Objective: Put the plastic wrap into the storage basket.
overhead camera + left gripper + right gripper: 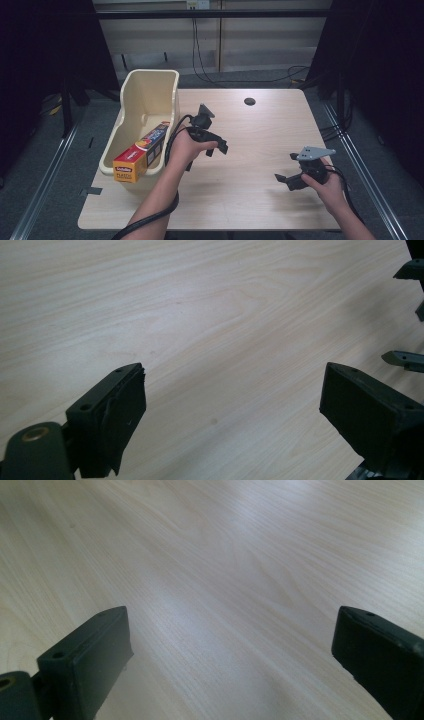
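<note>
My left gripper (216, 149) is held in a hand over the middle of the light wooden table (250, 200), just right of a cream plastic basket (150, 87). Its jaws point right and down and stand open with nothing between them (232, 385). A long orange, yellow and blue box (141, 152) lies tilted over the basket's front rim, one end inside. My right gripper (286, 167) is held low near the front right of the table, jaws open and pointing left, with bare wood between them (230, 625). Parts of the right gripper (407, 357) appear at the edge of the left gripper view.
A dark round hole (249, 101) sits in the table top near its far edge. Black cables (200, 60) hang and run along the floor behind the table. Dark curtains stand at both sides. Metal rails (45, 190) run along the floor left and right.
</note>
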A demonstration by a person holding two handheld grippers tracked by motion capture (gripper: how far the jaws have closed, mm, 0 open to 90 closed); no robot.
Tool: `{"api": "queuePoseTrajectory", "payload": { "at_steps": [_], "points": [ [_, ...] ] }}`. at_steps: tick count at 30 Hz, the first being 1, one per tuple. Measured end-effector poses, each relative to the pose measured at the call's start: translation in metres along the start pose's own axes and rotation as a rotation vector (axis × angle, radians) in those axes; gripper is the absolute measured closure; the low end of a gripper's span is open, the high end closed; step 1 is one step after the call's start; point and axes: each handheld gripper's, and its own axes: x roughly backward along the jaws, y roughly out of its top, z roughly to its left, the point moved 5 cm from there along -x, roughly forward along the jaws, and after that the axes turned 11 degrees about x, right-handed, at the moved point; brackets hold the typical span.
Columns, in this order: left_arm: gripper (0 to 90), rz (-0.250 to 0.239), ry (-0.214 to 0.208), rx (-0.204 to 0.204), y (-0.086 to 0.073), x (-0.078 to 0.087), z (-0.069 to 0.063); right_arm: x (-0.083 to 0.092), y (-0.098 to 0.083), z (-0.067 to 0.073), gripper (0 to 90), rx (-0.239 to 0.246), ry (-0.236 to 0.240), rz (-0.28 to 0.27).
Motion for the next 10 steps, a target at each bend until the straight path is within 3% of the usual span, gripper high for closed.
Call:
{"api": "queuePoseTrajectory", "payload": {
  "at_steps": [10],
  "points": [
    [10.6, -0.005, 0.005, -0.040, -0.0052, -0.0065, -0.0001, -0.0017, -0.0040, -0.0022, 2.3, -0.011, 0.002, 0.007]
  ]
}}
